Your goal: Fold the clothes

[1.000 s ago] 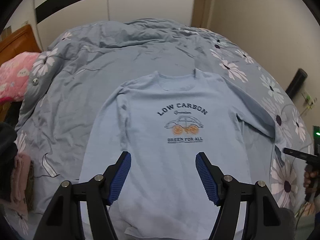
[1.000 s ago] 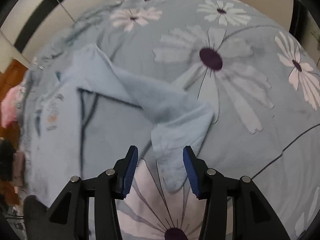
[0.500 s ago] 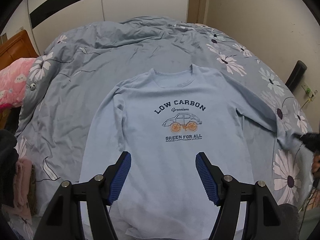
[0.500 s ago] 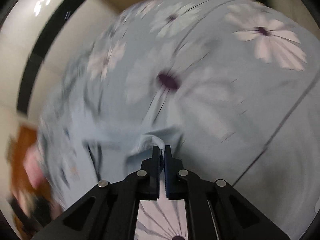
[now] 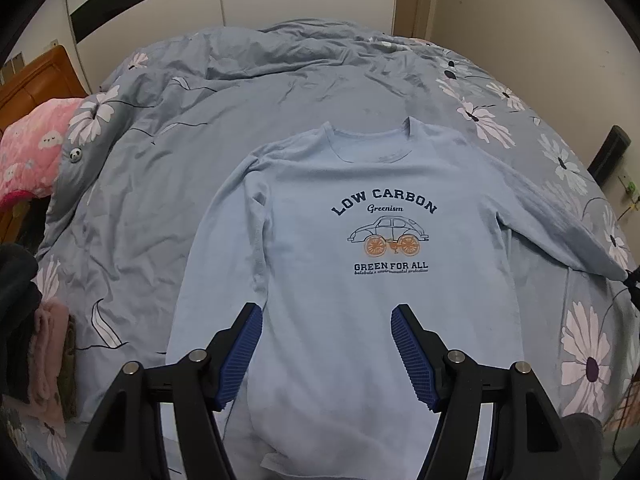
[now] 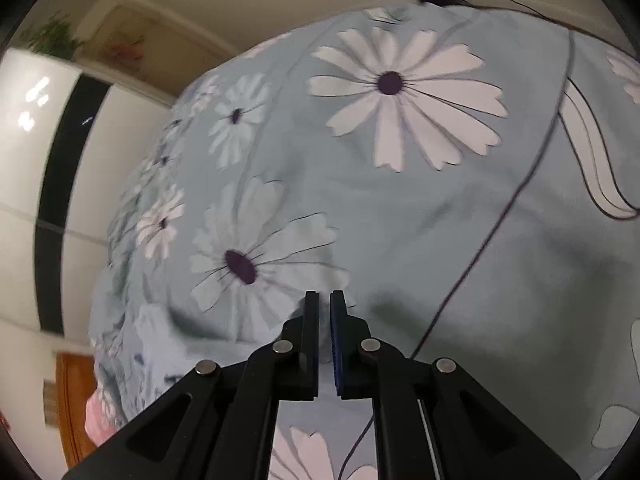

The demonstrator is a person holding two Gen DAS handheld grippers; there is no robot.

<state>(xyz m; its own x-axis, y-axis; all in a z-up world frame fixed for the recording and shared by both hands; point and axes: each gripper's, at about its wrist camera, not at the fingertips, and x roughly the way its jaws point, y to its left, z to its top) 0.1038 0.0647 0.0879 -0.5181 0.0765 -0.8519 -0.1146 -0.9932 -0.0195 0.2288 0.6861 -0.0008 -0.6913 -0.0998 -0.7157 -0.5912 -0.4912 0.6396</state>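
Right tool (image 6: pixel 324 300) pinches the sleeve cuff (image 5: pixel 614 270); left tool (image 5: pixel 326 316) gapes wide above the shirt (image 5: pixel 360 320).

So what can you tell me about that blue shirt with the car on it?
The shirt is pale blue, long-sleeved, soft-looking knit, lying face up and flat on the flowery duvet. Its chest print says LOW CARBON, Greenism, GREEN FOR ALL, with a little car on orange wheels. One sleeve lies folded down along its side; the other stretches out sideways, its cuff pinched by the right gripper. The left gripper hangs open above the hem, not touching.
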